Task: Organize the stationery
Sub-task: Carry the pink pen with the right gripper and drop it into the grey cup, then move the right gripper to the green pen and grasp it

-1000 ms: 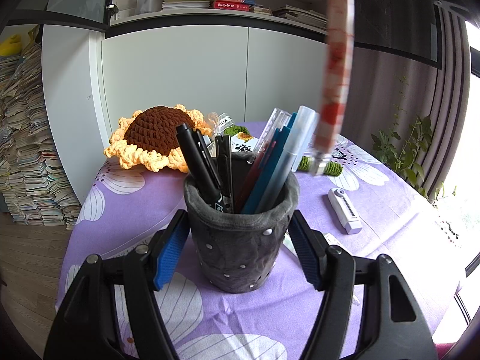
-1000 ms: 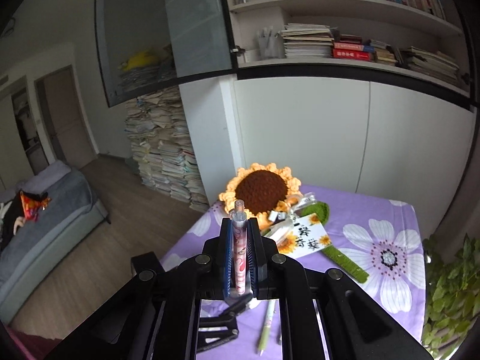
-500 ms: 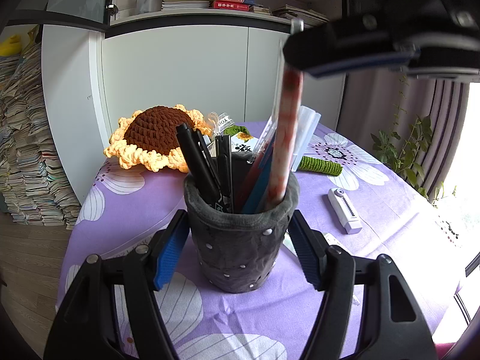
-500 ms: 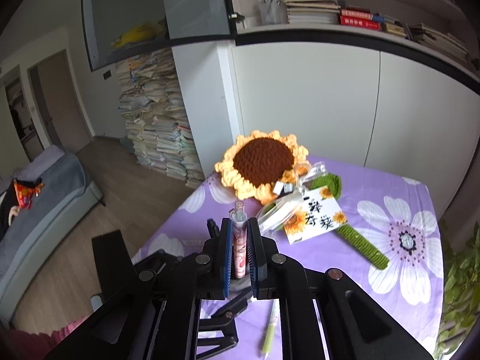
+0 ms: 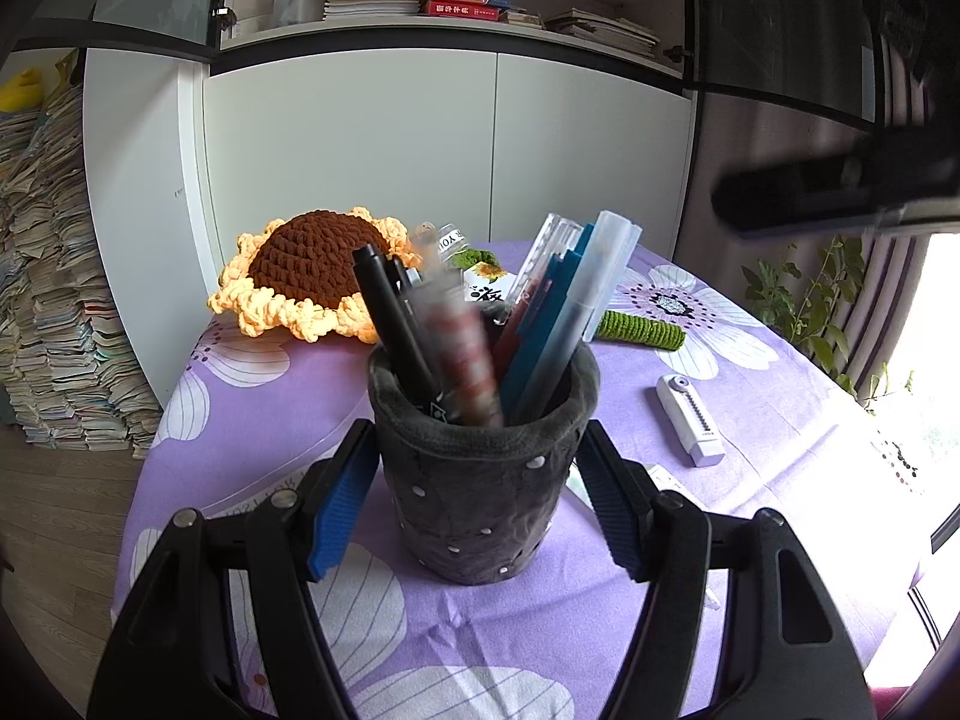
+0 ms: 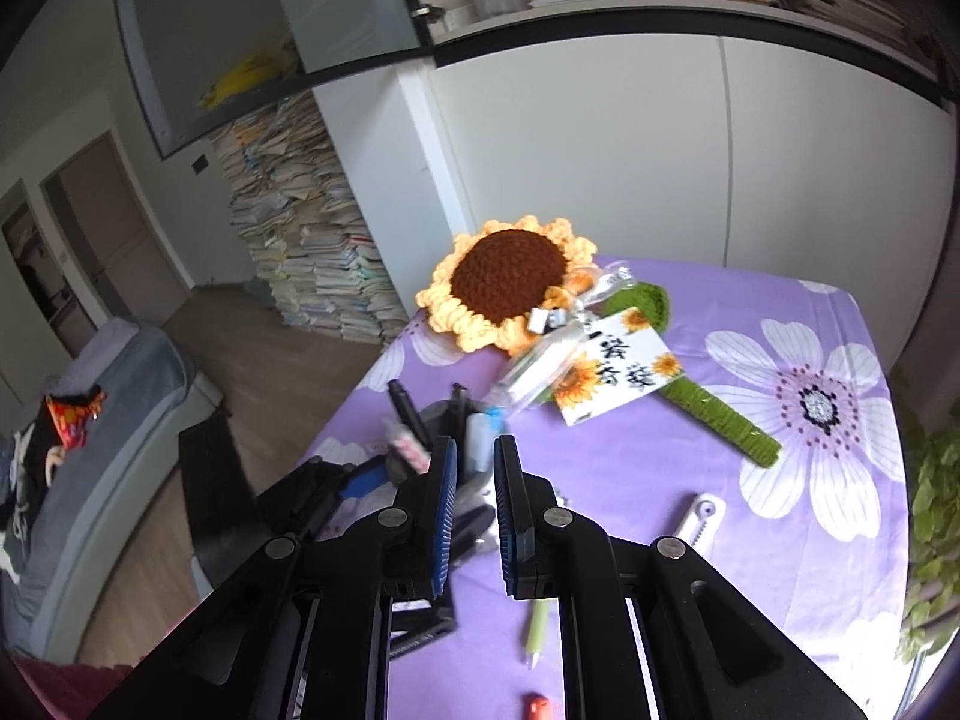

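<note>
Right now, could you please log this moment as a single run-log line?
left gripper: open around pen cup | right gripper: open, empty | patterned pen: in cup | green pen: on table

left wrist: low, close behind pen holder (image 5: 483,474) | right wrist: higher, looking down | shared: holder, sunflower (image 6: 510,282)

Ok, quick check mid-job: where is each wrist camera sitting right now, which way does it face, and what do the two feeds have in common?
Left wrist: low, near table height, facing the white cabinets; its own left gripper fingers stand either side of the grey pen holder, and the right gripper's black body crosses the upper right.
Right wrist: higher up, tilted down across the purple tablecloth; its own right gripper shows, jaws parted and empty.
Shared: pen holder, crochet sunflower, white utility knife.
</note>
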